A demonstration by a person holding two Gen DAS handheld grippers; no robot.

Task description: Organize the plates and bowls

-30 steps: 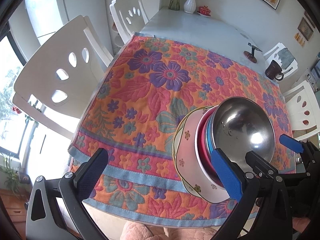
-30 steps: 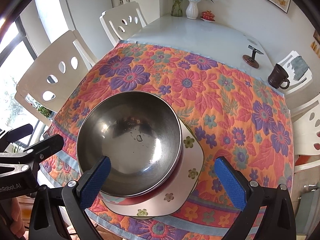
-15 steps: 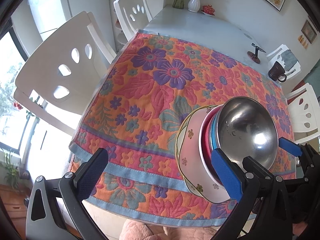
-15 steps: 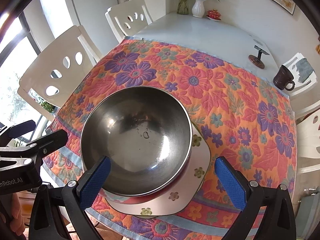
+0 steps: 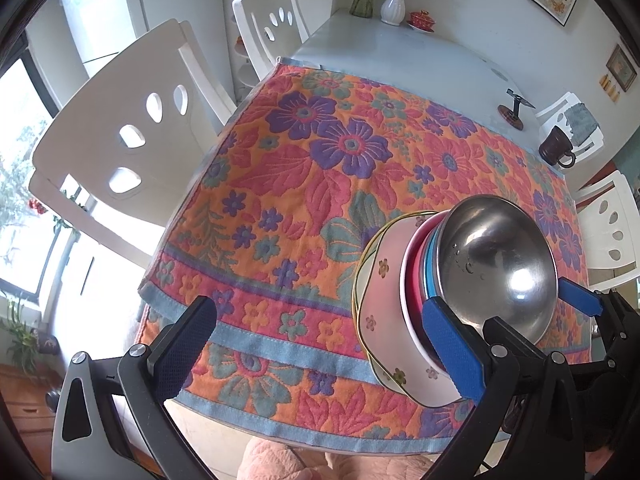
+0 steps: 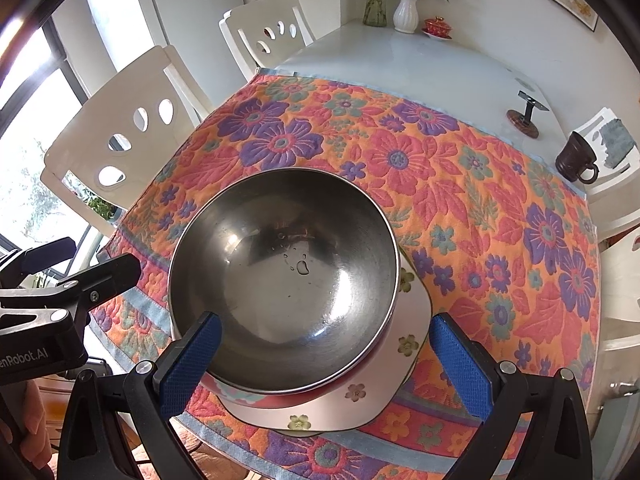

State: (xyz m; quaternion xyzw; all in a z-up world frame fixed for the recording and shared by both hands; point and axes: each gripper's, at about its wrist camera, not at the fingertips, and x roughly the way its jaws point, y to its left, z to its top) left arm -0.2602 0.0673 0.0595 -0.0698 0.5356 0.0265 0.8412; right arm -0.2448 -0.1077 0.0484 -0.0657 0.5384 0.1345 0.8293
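Nearest the cameras, both sets of jaws were seen spread wide, gripping nothing. The right gripper (image 6: 324, 360) was positioned at the near edge of the dish stack, its left pad (image 6: 190, 360) just at the rim of the steel bowl (image 6: 284, 280), though contact could not be judged; its right pad (image 6: 460, 364) was set beside the plate. The left gripper (image 5: 320, 360) was held to the left of the stack, over the front hem of the floral cloth (image 5: 280, 168).

The steel bowl, with a few water drops inside, was nested on top of a blue dish (image 5: 430, 264) and a red dish (image 5: 416, 276). These were stacked on a pale flower-printed plate (image 6: 408, 328) with a yellow rim, placed near the front edge of the bench (image 6: 400, 60).

Farther back, a dark mug (image 6: 574, 158) was set at the right edge. A small stand (image 6: 524, 116) was seen on the bare bench top beyond the cloth. At the far end, a white vase of flowers (image 6: 406, 12) and a small red lidded dish (image 6: 438, 26) were placed. White chairs (image 6: 120, 140) were ranged around.
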